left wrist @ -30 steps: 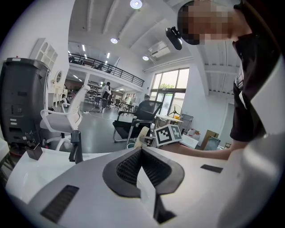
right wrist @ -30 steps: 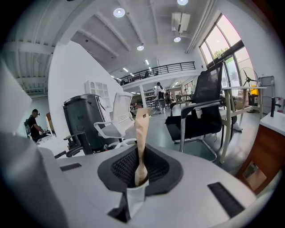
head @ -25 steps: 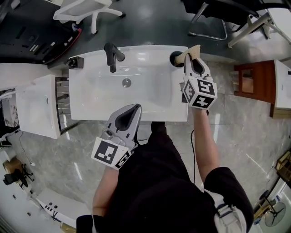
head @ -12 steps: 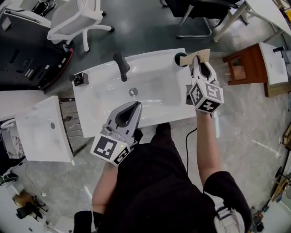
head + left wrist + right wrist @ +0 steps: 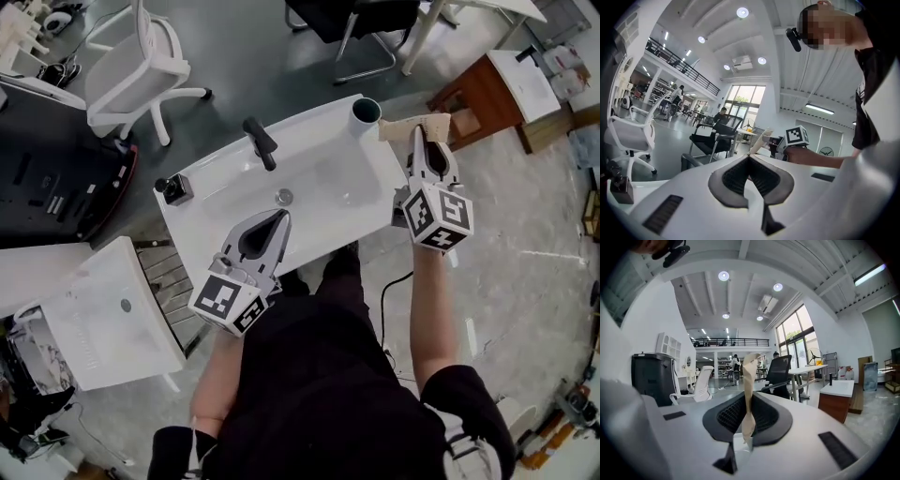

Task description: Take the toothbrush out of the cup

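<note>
Since a second ago my right gripper (image 5: 420, 141) has carried the pale, flat wooden toothbrush (image 5: 396, 129) off the grey-green round cup (image 5: 366, 112), whose mouth now shows open.

From the head view I get the layout that neither gripper view gives me. The white rectangular washbasin (image 5: 225, 187) carries a black faucet (image 5: 261, 142) on its far rim, and the cup stands on its far right corner. The toothbrush is out of the cup, just beside it on the right, lying crosswise at the jaw tips.

Only the right gripper view shows me the grip itself. There the right gripper (image 5: 747, 397) has its jaws nearly closed, their ribbed dark pads pressed on the lower part of the toothbrush (image 5: 749, 376), which stands upright between them.

My left gripper view catches the other hand from the side, with the toothbrush (image 5: 759, 139) slanting up beyond its black-and-white patterned marker cube (image 5: 797, 136).

That same view shows the left gripper (image 5: 749, 157) with its jaws together and nothing between them. From above I see the left gripper (image 5: 281, 217) near the basin's front edge.
</note>
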Available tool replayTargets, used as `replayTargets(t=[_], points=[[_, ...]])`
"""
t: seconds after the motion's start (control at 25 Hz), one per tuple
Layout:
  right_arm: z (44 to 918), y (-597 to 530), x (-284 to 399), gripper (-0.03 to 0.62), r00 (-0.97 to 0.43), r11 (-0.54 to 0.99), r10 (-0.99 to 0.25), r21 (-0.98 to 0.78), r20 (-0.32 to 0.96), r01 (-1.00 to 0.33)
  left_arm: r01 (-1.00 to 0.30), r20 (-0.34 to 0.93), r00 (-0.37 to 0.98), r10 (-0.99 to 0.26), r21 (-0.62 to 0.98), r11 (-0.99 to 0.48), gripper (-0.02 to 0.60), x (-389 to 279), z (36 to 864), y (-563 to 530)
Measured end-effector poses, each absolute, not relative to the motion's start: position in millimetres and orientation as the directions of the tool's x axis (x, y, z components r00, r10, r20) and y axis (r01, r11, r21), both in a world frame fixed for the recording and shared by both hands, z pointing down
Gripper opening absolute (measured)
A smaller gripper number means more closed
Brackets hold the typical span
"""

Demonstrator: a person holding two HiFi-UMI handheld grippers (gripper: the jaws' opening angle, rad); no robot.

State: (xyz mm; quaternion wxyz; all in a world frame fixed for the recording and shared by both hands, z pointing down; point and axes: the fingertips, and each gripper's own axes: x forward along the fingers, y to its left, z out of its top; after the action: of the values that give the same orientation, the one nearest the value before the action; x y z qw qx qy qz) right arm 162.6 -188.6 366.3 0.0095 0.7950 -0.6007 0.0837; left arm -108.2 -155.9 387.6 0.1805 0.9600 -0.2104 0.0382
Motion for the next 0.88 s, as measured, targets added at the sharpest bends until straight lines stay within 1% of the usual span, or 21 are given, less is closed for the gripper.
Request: replayTargets(t=[0.12,0.32,0.64,0.88], points=[[366.7,-155.3,149.7,0.049,0.282,-0.298,-0.947,-0.091,0.154,-0.950,-0.386,0.142,0.923,-0.359,0.334,-0.860,0.014,-114.6,385.5,-147.9],[379.1,-104.2,131.6,0.049,0.273,-0.297,-0.944,-0.118,0.186,-0.948,-0.337,0.144,0.941,-0.306,0.335,-0.880,0.014,-109.7,386.3,-128.0],[383.3,-28.0,102.7,0.049,0.221,-0.260,-0.954,-0.190,0.203,-0.947,-0.255,0.126,0.966,-0.226,0.320,-0.912,0.014,-80.7,375.5,-86.0],[372.7,25.7,87.8,0.049,0.185,-0.225,-0.965,-0.219,0.187,-0.949,-0.211,0.122,0.976,-0.182,0.303,-0.929,0.014,-61.2,367.0,-39.7]])
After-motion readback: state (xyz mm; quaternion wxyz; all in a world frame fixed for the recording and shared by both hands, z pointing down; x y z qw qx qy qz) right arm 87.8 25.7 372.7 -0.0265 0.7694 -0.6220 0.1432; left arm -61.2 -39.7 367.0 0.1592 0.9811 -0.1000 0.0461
